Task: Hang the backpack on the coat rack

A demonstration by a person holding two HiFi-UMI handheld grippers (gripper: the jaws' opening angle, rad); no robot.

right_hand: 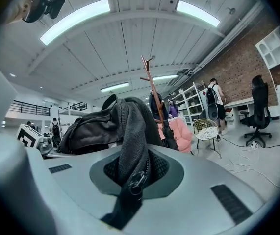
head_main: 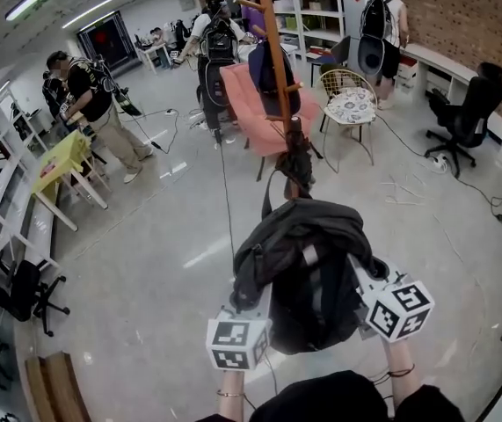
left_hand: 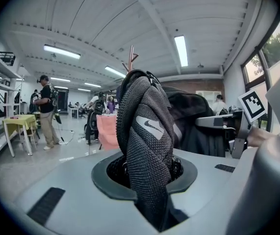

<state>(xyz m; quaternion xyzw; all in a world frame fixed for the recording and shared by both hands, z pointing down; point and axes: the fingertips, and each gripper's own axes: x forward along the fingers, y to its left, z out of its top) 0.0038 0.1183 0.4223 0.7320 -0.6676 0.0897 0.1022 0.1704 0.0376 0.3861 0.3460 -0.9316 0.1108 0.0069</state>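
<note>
Left gripper view: left gripper's [left_hand: 150,192] fingers pinch the backpack's [left_hand: 147,126] strap.

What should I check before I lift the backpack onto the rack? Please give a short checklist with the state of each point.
1. Left gripper shut on the mesh strap: ok.
2. Right gripper shut on the other strap: ok.
3. Top of the rack bare: ok. A dark thing hangs lower on it.
4. Backpack at the height of the top: not ok, it is below.
5. Floor ahead: not ok, a cable runs along it.
6. Hanging loop free: cannot tell.
</note>
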